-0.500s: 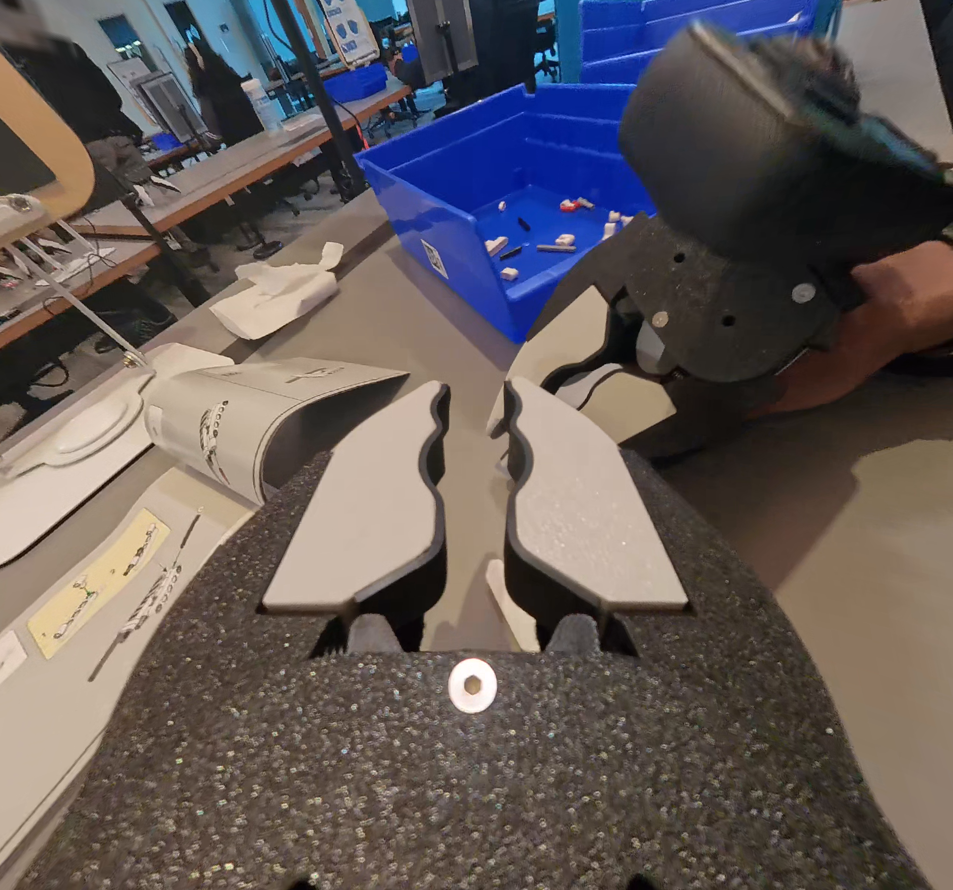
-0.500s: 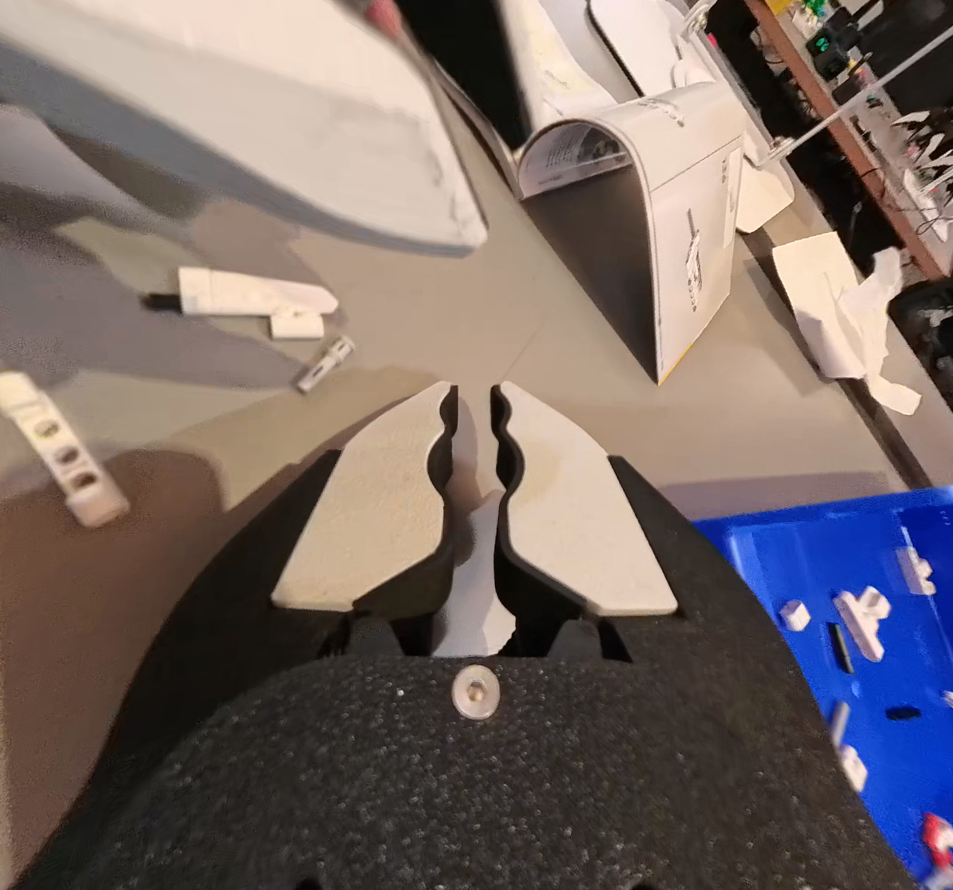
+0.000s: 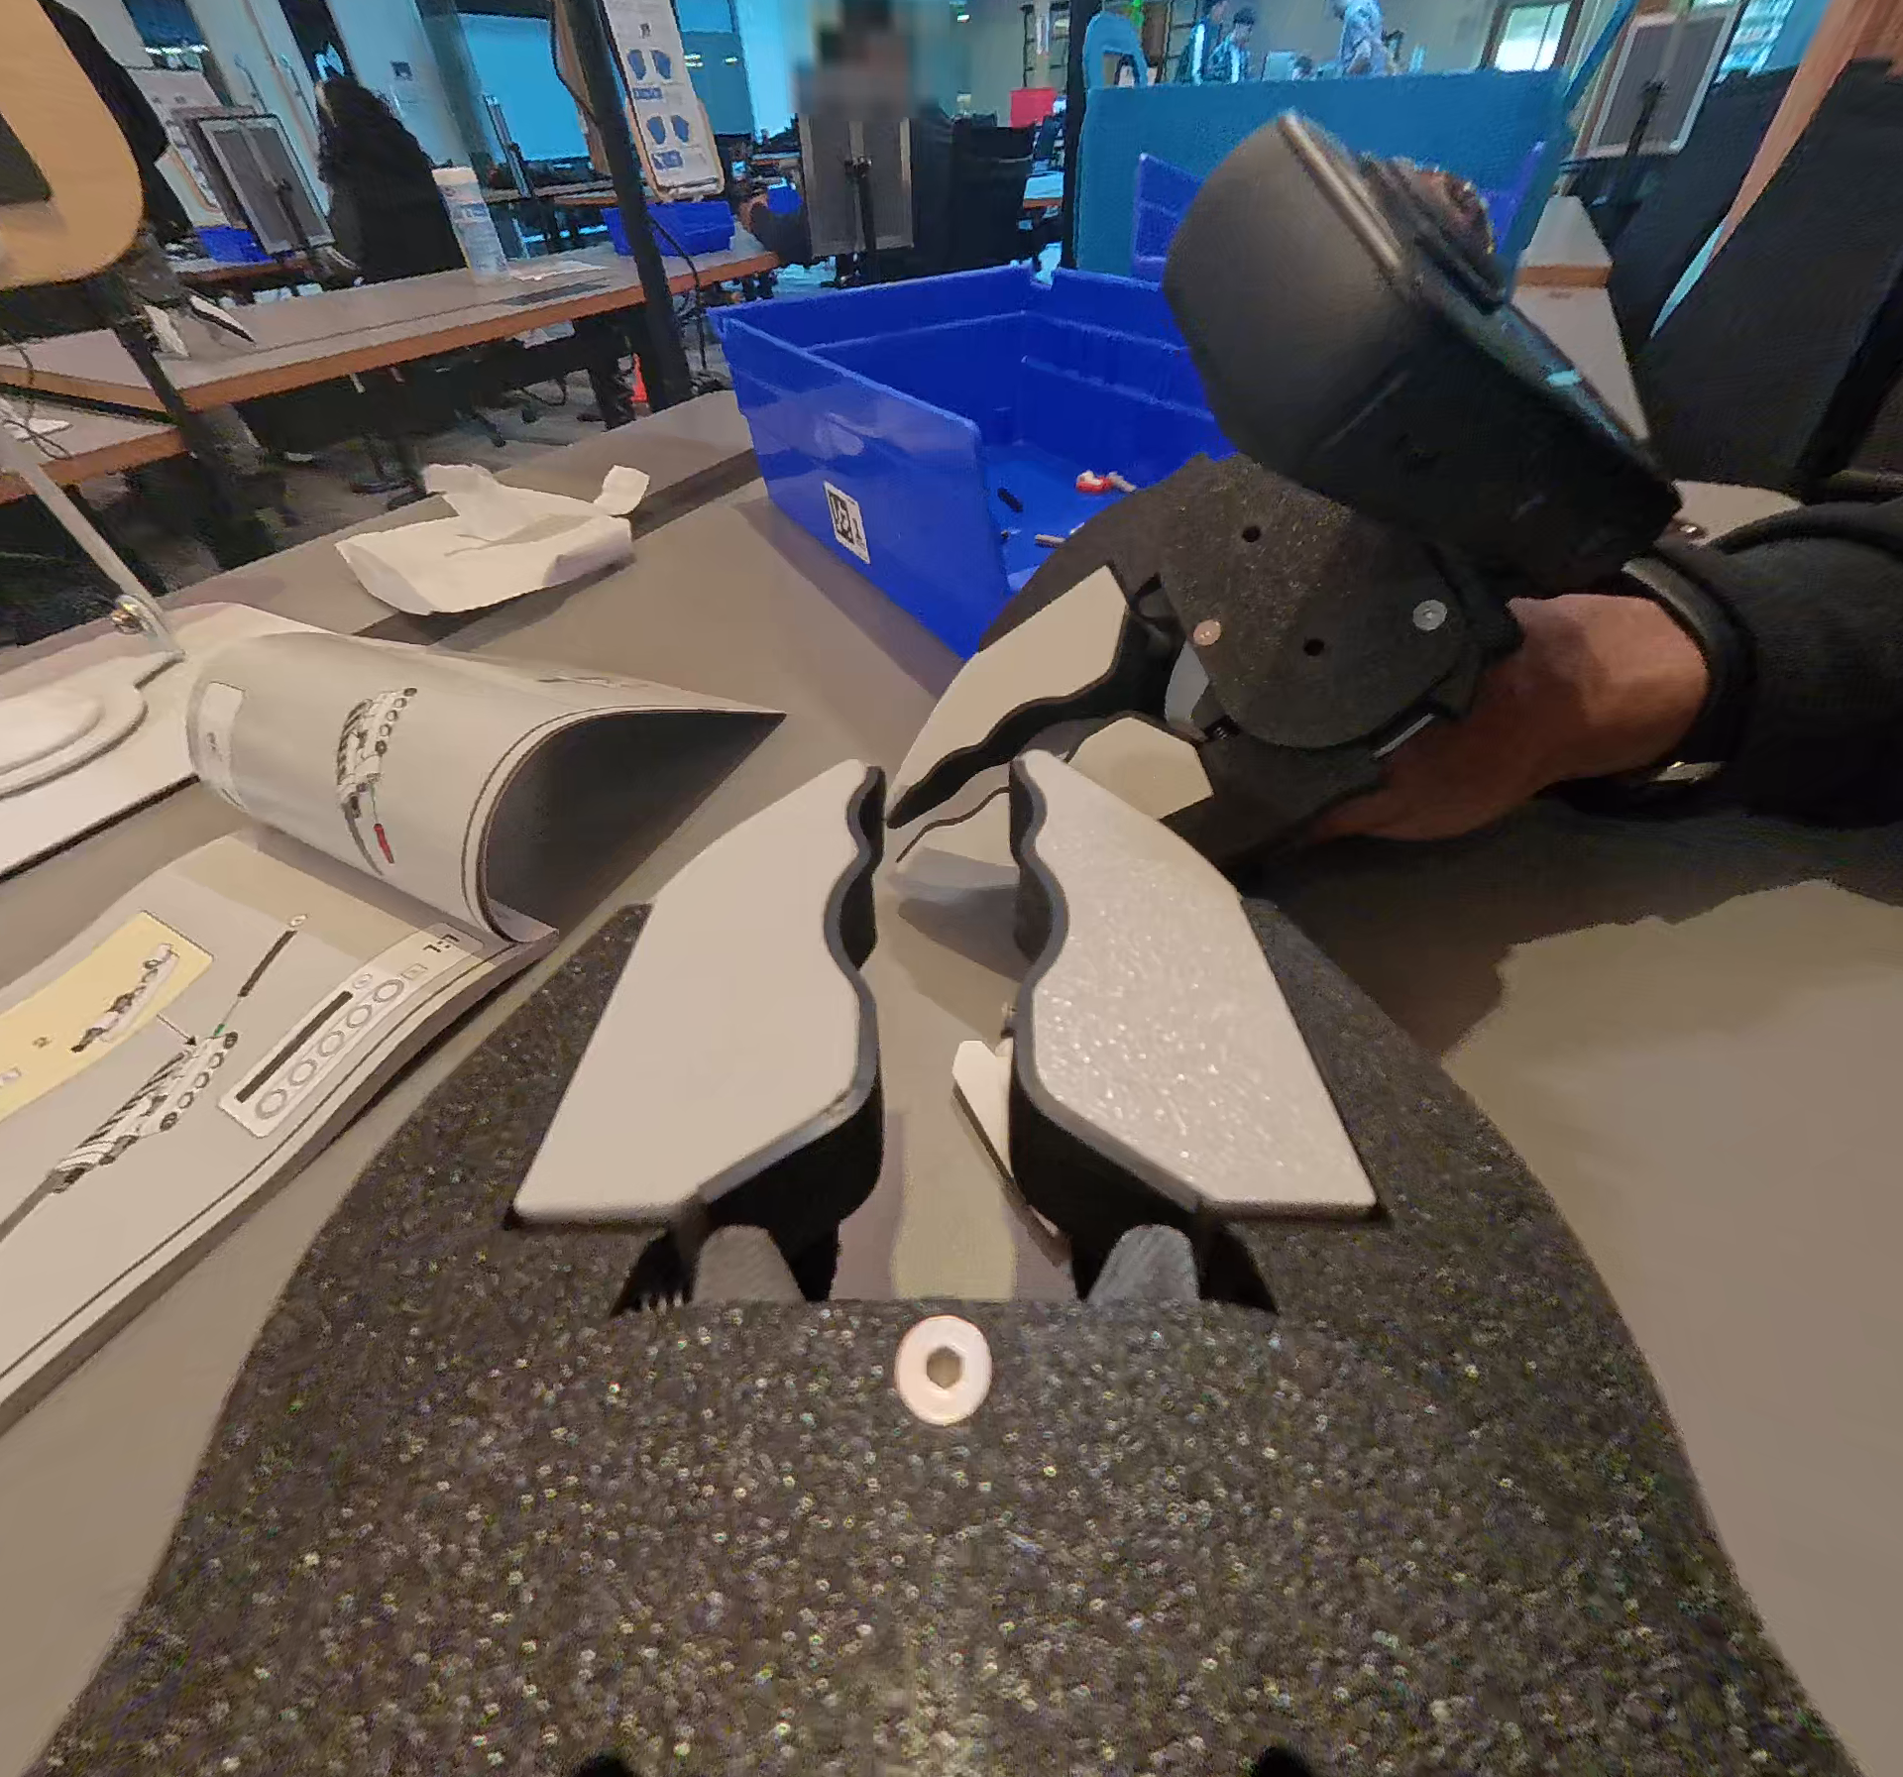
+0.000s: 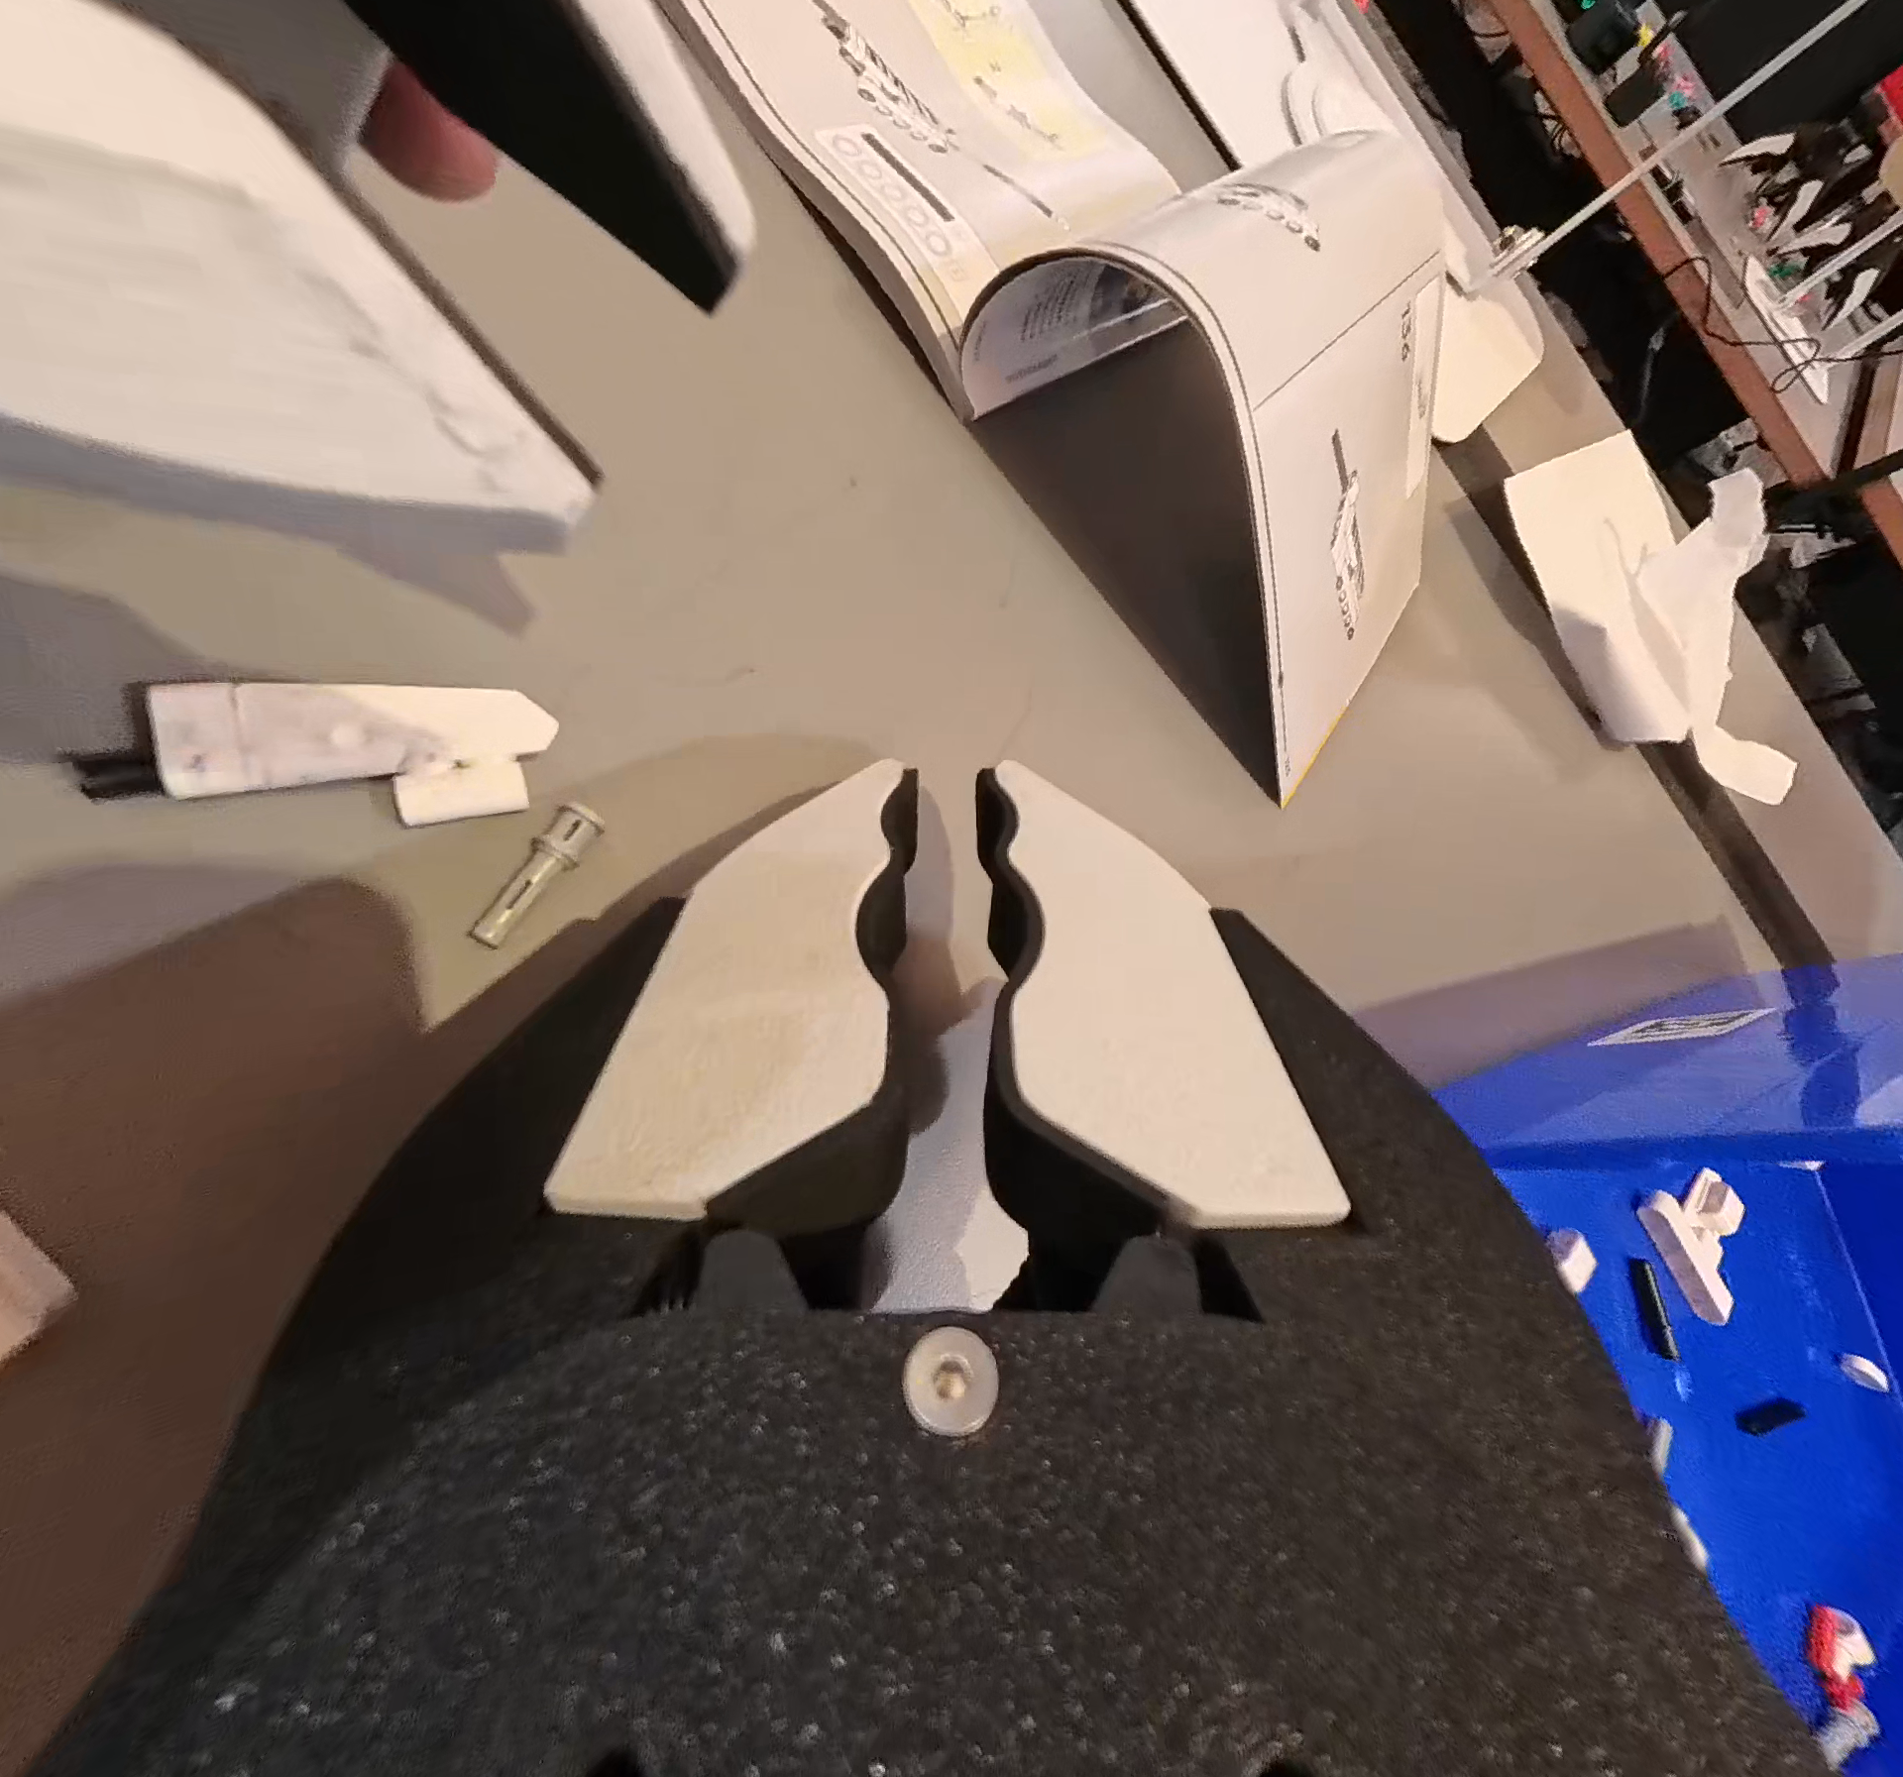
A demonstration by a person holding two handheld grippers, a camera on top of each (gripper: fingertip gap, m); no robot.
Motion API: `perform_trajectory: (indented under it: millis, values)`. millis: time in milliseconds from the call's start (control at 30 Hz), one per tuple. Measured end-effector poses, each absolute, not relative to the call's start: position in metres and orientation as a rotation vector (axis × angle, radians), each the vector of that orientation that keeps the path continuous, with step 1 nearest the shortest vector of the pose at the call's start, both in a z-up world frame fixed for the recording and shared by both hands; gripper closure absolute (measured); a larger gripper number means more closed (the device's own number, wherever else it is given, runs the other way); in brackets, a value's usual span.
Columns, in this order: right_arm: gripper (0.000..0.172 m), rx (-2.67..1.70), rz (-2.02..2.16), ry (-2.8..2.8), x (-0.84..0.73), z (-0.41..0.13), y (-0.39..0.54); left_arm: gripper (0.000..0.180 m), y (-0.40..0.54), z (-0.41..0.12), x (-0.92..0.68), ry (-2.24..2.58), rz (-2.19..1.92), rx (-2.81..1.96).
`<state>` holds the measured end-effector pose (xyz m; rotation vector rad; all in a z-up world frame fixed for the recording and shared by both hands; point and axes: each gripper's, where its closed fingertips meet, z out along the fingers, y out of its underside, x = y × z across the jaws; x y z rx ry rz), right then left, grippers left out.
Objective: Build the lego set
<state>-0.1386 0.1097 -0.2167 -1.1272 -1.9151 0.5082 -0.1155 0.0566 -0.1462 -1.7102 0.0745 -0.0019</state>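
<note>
In the left wrist view the left gripper (image 3: 947,801) fills the lower half of the frame, lying low and nearly level over the grey table (image 3: 1545,1161), its two pale fingers (image 3: 741,986) parted with bare tabletop showing between them; a small white piece (image 3: 983,1105) lies on the table below the right finger, and nothing is clamped. From the right centre of that frame the right gripper (image 3: 927,806) reaches in tilted nose-down, held by a hand (image 3: 1545,708) in a dark sleeve resting at table level, with its tips pointing into the mouth of the left gripper. In the right wrist view the right gripper (image 4: 944,780) points across the table toward the upper middle of the frame, its fingers (image 4: 741,1007) only a narrow slit apart; a pale shape lies in the slit further back, and whether it is gripped cannot be told. At left centre lie a white flat part (image 4: 340,734) and, just below it, a small metal pin (image 4: 535,871). An open instruction booklet (image 4: 1328,451) arches at upper right, a crumpled tissue (image 4: 1648,616) lies at the right edge, and a blue bin (image 4: 1699,1264) holding small parts sits at lower right.
</note>
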Motion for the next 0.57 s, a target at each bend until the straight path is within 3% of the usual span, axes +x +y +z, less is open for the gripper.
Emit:
perform_trajectory:
  millis: [567]
  values:
    - [0.161, -1.032, 0.628, -1.878, -0.122, -0.204, 0.1, 0.158, 0.056, -0.148, -0.111, 0.089, -0.063, -1.725]
